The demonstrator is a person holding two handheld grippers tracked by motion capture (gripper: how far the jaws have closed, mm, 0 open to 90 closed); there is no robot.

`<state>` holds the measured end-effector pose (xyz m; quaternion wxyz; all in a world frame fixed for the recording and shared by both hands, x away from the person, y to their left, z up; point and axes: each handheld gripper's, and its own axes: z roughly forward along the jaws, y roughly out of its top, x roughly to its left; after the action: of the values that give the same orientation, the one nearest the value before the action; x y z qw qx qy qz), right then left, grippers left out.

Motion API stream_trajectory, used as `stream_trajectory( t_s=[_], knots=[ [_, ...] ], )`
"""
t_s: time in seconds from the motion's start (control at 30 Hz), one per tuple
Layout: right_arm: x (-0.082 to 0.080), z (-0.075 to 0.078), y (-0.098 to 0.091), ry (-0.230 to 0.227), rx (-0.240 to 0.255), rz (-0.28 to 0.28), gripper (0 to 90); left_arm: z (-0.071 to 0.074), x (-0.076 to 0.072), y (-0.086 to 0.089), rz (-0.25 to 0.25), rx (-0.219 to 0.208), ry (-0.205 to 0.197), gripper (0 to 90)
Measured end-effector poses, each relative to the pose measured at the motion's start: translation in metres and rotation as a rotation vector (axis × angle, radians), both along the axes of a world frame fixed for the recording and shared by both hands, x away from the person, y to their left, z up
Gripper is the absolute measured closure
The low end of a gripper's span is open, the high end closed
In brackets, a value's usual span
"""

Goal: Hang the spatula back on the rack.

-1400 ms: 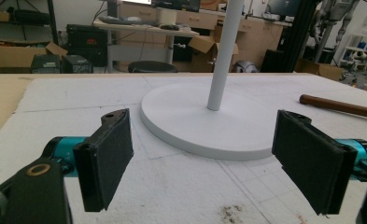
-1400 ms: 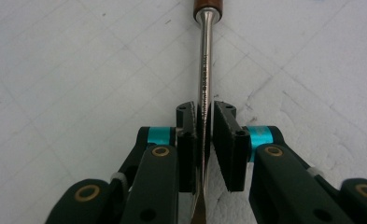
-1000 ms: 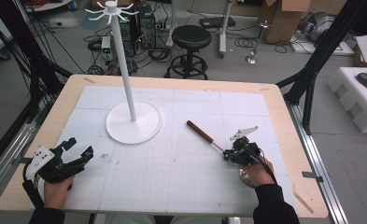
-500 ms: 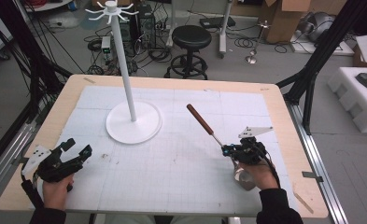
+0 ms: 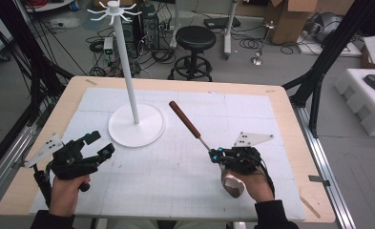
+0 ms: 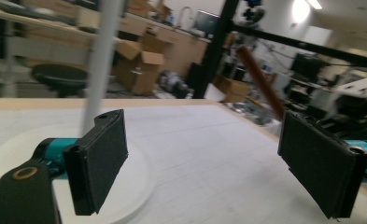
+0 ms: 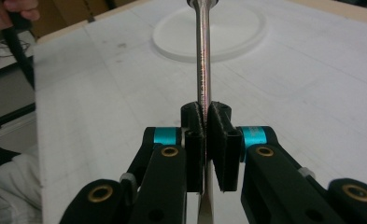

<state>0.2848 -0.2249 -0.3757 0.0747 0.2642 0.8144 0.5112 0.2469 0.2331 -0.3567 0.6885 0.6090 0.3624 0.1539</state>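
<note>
A utensil with a brown wooden handle (image 5: 185, 119) and a thin metal shaft slants up over the mat, its shiny head (image 5: 233, 183) low by the right hand. My right gripper (image 5: 218, 155) is shut on the shaft (image 7: 203, 56), pads pressed on both sides (image 7: 205, 123). A white stand has a round base (image 5: 136, 125) and a tall pole (image 5: 125, 62) with hooks on top. My left gripper (image 5: 102, 142) hovers at the front left, aimed at the stand. Its jaws (image 6: 202, 163) have just been opening and hold nothing. The handle (image 6: 260, 81) shows beyond them.
A white gridded mat (image 5: 175, 191) covers the wooden table (image 5: 290, 114). A black stool (image 5: 194, 40), cables and cardboard boxes stand on the floor behind the table. Black frame struts rise at both sides.
The right gripper has lifted the utensil off the mat, and its handle now points up toward the stand. The left gripper has risen and moved a little right.
</note>
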Motion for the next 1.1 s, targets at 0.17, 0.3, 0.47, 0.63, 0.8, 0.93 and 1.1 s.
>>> stream_trajectory(
  t_s=[0.17, 0.3, 0.47, 0.63, 0.8, 0.93, 1.1],
  knots=[
    [-0.007, 0.008, 0.015, -0.032, 0.033, 0.043, 84.6, 0.025, 0.008, -0.028, -0.111, -0.007, 0.027, 18.0],
    [-0.010, 0.014, 0.025, -0.053, 0.057, 0.068, 84.6, 0.037, 0.016, -0.048, -0.163, -0.021, 0.037, 17.0],
    [-0.013, 0.017, 0.035, -0.066, 0.081, 0.089, 84.6, 0.045, 0.024, -0.064, -0.200, -0.025, 0.062, 18.3],
    [-0.015, 0.019, 0.042, -0.078, 0.088, 0.107, 84.6, 0.051, 0.031, -0.074, -0.231, -0.055, 0.085, 19.0],
    [-0.017, 0.018, 0.048, -0.081, 0.092, 0.124, 84.6, 0.056, 0.039, -0.083, -0.243, -0.063, 0.105, 20.5],
    [-0.019, 0.019, 0.053, -0.087, 0.088, 0.139, 84.6, 0.062, 0.045, -0.087, -0.271, -0.093, 0.133, 27.4],
    [-0.021, 0.020, 0.056, -0.089, 0.088, 0.148, 84.6, 0.071, 0.049, -0.094, -0.281, -0.079, 0.141, 40.8]
  ],
)
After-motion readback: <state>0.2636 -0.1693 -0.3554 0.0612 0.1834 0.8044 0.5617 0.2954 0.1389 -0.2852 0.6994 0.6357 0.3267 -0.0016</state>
